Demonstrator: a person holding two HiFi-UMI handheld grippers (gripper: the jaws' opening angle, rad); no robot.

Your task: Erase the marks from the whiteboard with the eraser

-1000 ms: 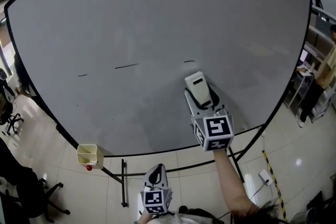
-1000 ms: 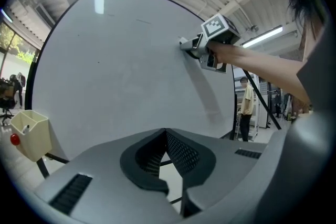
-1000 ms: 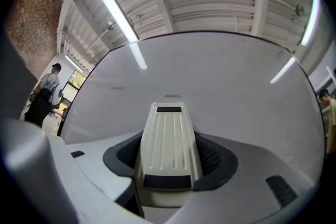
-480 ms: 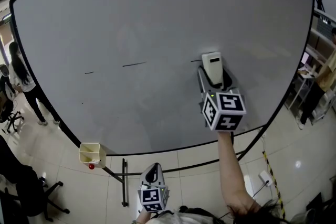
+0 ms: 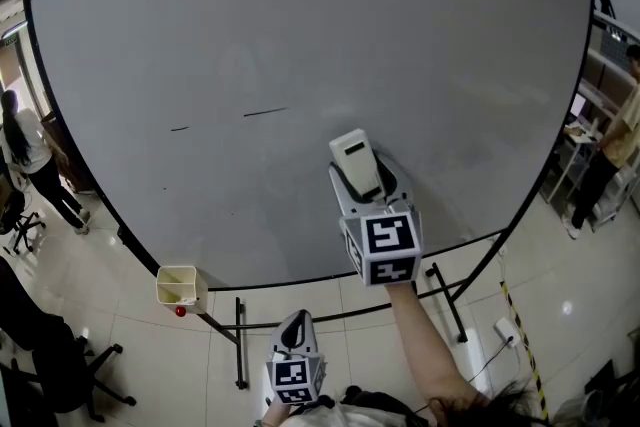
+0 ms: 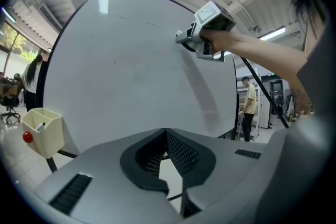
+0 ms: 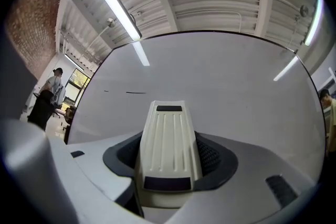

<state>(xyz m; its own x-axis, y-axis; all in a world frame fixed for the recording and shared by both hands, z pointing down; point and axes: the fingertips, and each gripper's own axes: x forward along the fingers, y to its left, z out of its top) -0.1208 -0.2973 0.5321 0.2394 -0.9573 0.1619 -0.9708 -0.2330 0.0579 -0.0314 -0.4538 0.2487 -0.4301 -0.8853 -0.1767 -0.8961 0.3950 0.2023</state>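
Head view, item by item.

- **Whiteboard** (image 5: 300,35): large, on a black stand, and fills most of the frame. Most of its surface reads as plain grey.
- **Marks left:** a long dash (image 5: 265,112) left of centre, and a short dash (image 5: 179,128) further left again. Both also show in the right gripper view, the long dash (image 7: 135,92) and the short dash (image 7: 105,91), up and to the left of the eraser's nose.
- **Eraser** (image 5: 350,155): cream plastic with a ribbed back. It is gripped by the fingers of the right gripper (image 5: 365,187), one on each flank. Its nose appears to lie against the board, below and to the right of the long dash and well apart from it.
- **Left gripper** (image 5: 295,330): held low, off the board. Its fingers are closed tip to tip with nothing between them.
- **Cream cup** (image 5: 177,286): fixed at the board's lower left edge, with a small red object (image 5: 180,311) just under it.

**Progress, as a judgement:** the area around the eraser looks clean. The two dashes to the left are still to be wiped, so the job is partly done.

**Writing:** no brand or text is legible. The eraser carries two dark blank panels, one at each end. The gripper cubes bear only black-and-white square markers.
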